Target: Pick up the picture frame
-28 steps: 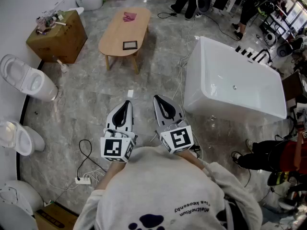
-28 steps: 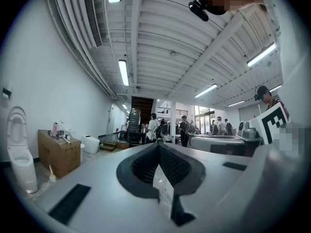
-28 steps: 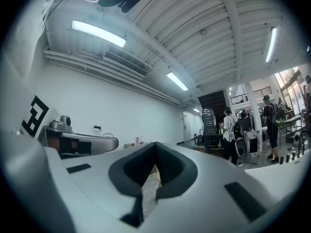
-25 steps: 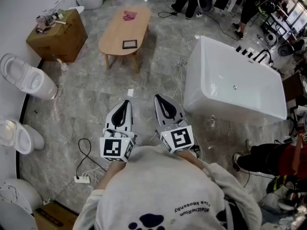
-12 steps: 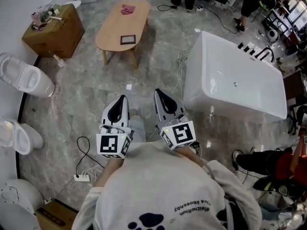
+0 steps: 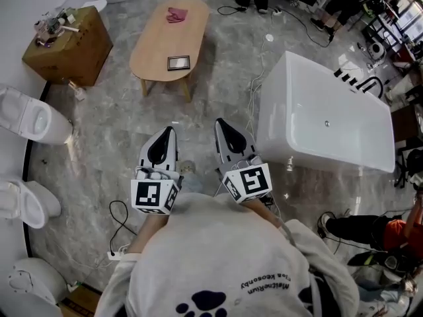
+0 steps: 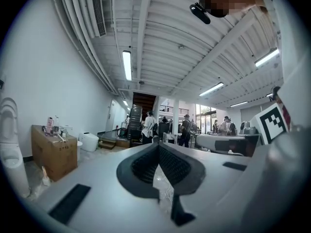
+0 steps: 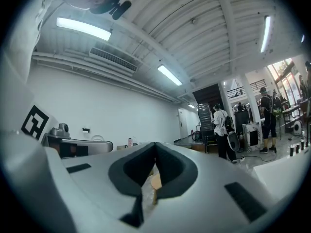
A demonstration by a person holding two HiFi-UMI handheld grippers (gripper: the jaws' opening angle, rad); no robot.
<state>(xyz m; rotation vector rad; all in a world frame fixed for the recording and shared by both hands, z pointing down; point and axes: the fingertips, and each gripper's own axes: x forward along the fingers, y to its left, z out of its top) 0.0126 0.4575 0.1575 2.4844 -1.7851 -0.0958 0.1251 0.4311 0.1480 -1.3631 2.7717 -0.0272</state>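
Lining the left edge of the head view are white ceramic toilets (image 6: 30,114) on a grey marbled stone floor (image 6: 112,144); in the upper left corner stands a brown cardboard box (image 6: 69,48) with small clutter on its top; lower down, a looped black cable (image 6: 122,210) lies on the floor.

Right of the box, at the upper centre, stands a low oval table of light wood (image 6: 155,45); a crumpled pink cloth (image 6: 176,15) lies at its far end, and the small dark-rimmed rectangular picture frame (image 6: 178,63) lies flat near its nearer end, well apart from both tongs.

At the centre, above the person's grey sweatshirt (image 6: 218,263), the left gripper (image 6: 169,134) points up the frame toward the table; in the left gripper view its black ribbed pads meet along one seam (image 7: 158,147), pressed together with nothing between them; just beside it the right gripper (image 6: 221,124) points the same way; the right gripper view shows its jaws (image 8: 155,147) likewise pressed together and empty.

Filling the right half is a white rectangular bathtub (image 6: 317,121); in the lower right corner a person in black and orange (image 6: 370,230) is low by the floor.
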